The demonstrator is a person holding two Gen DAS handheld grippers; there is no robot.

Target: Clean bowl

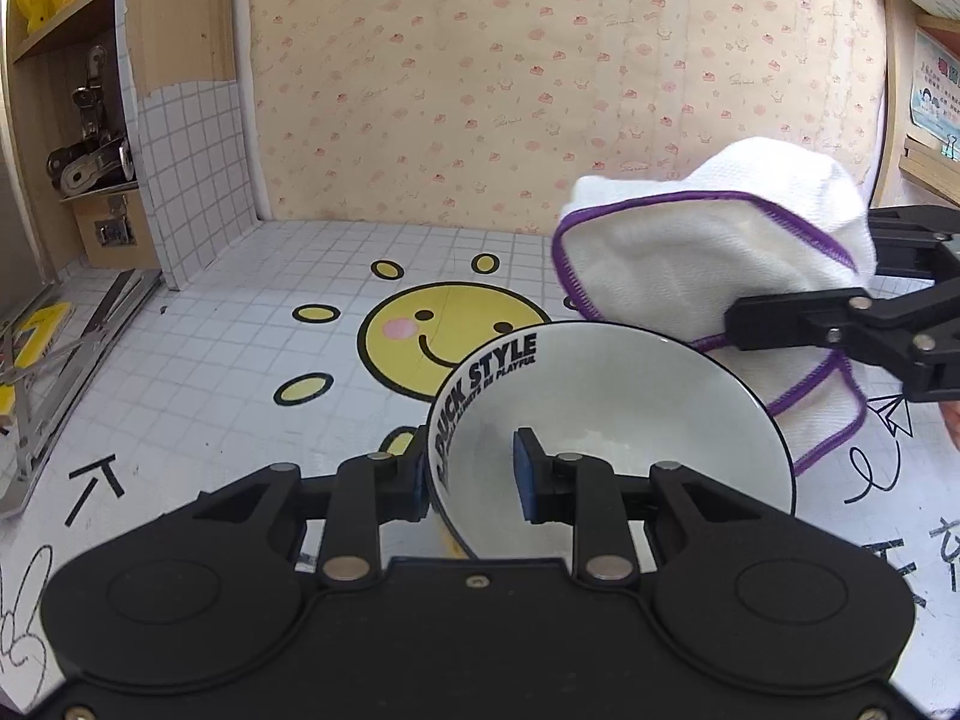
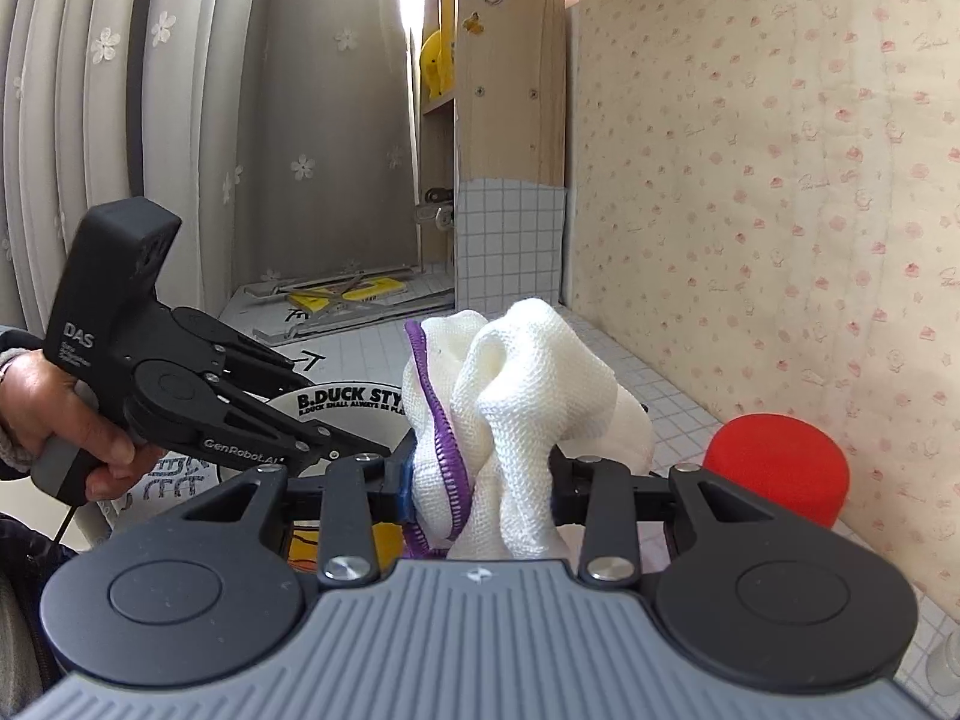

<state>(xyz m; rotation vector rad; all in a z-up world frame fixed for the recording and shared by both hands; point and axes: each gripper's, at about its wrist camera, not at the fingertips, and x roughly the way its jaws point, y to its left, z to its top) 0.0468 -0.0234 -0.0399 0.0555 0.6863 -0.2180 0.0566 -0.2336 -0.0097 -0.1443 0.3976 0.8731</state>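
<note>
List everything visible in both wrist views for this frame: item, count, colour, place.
bowl: 1, white with black lettering on the rim, tilted, its wall between the left gripper's pads
cloth: 1, white with purple edging, bunched in the right gripper, beside the bowl
red round object: 1, red, on the tabletop by the wall, right wrist view
tabletop: 1, white grid with a yellow smiley print
wooden shelf: 1, light wood, left of the table, holding yellow items and metal hardware
curtain: 1, grey with white flowers
left gripper: 1, black, shut on the bowl
right gripper: 1, black, shut on the cloth
hand: 1, holding the left gripper's handle
</note>
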